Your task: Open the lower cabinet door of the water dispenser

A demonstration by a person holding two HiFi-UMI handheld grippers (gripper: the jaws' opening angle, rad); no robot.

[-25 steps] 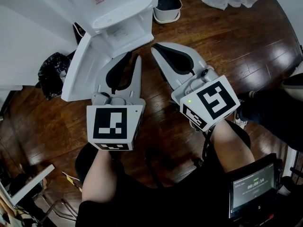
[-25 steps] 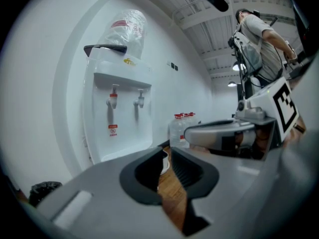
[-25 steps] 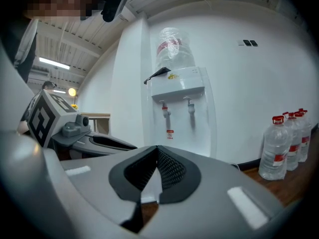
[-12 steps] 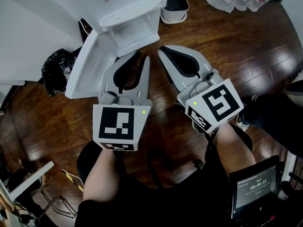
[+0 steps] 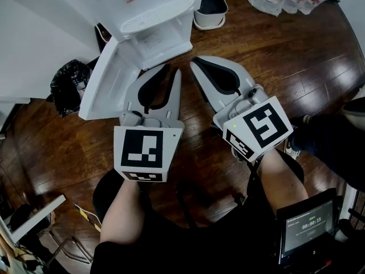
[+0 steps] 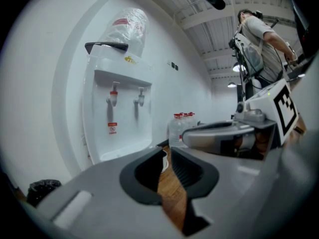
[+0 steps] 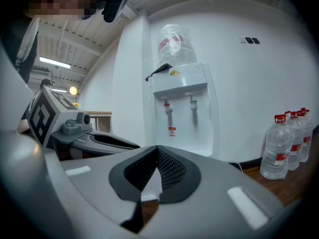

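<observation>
Only head view shows the cabinet door apparently swung open.

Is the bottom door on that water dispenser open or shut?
Open. In the head view, the lower cabinet door stands swung out to the left of the water dispenser, clear of its front.

The head view's framing shifts a little toward 3 o'clock. The water dispenser, its swung-out cabinet door, the left gripper and the right gripper all sit slightly further that way. The timer on the screen advances one second.
</observation>
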